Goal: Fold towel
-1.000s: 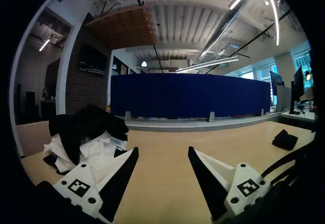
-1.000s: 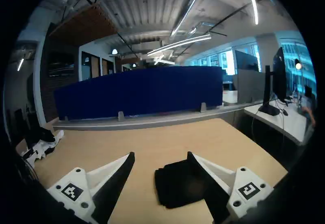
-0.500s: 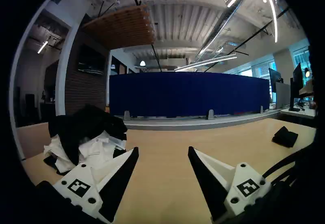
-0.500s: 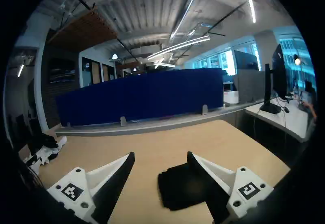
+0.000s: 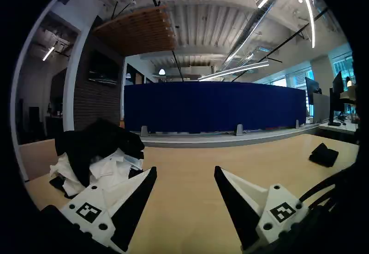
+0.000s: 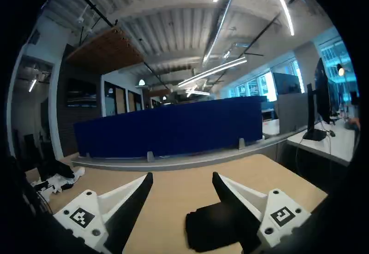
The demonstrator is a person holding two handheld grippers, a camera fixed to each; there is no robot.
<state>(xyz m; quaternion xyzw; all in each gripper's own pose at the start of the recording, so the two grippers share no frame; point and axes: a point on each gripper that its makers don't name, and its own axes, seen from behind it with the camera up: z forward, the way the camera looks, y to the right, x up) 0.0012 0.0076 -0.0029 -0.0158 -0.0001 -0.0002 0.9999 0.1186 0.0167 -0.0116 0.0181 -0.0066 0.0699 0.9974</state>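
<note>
Broad wooden desk (image 5: 184,157), bare and open across the whole middle, from the near edge to the far edge. Along that far edge, a long blue partition (image 5: 212,106), upright, closing off the back. Past the desk's right edge, a gap, then a white desk (image 6: 332,145) with a monitor (image 6: 323,97) standing on it.

At the desk's left edge, a loose pile of black and white cloth (image 5: 99,155), heaped and unfolded, just beyond the left finger in the left gripper view. Near the right edge, well apart from that pile, 1 folded black towel (image 6: 214,224), flat on the wood as a neat dark block; small and far off to the right in the left gripper view.

Left gripper (image 5: 185,168): 2 fingers spread wide, only bare wood between them, low over the near-left part of the desk. Right gripper (image 6: 182,174): also spread wide, gripping nothing, with the folded black towel just by its right finger and partly hidden behind it. Contact between that finger and the towel: cannot tell.
</note>
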